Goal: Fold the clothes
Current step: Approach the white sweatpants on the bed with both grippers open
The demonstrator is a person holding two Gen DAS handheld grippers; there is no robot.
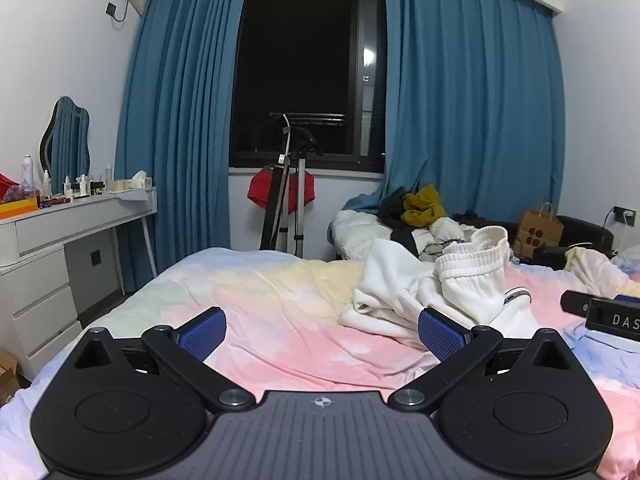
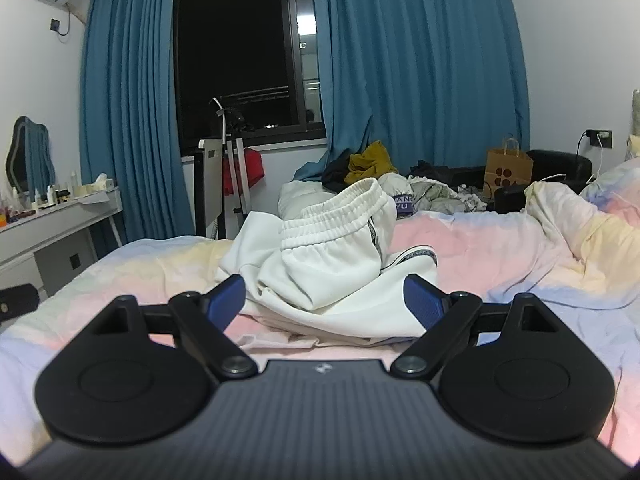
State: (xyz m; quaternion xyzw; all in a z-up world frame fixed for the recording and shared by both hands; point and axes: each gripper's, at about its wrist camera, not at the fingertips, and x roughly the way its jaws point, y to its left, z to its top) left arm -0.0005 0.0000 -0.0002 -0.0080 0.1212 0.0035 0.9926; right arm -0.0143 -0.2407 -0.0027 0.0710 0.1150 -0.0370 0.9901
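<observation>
A bed (image 1: 280, 320) with a pastel pink, yellow and lilac sheet fills the lower half of both views. On it lies a pair of white trousers (image 2: 332, 256), crumpled in a heap, the ribbed elastic waistband standing up at the top and a dark printed stripe running down one side. In the left wrist view the heap sits to the right of centre; in the right wrist view it lies straight ahead.

To the left of the trousers the sheet is open and only lightly creased as far as the bed's left edge, beyond which stands a white dressing table (image 1: 60, 236). Behind the trousers a pile of other clothes (image 1: 420, 216) crowds the far corner beside the blue curtains (image 1: 472, 112).

The left gripper (image 1: 320, 334) hovers over bare sheet, its jaws spread wide and holding nothing. The right gripper (image 2: 324, 300) has its jaws spread too, the near edge of the trousers lying between the blue pads (image 2: 424, 304), unpinched.
</observation>
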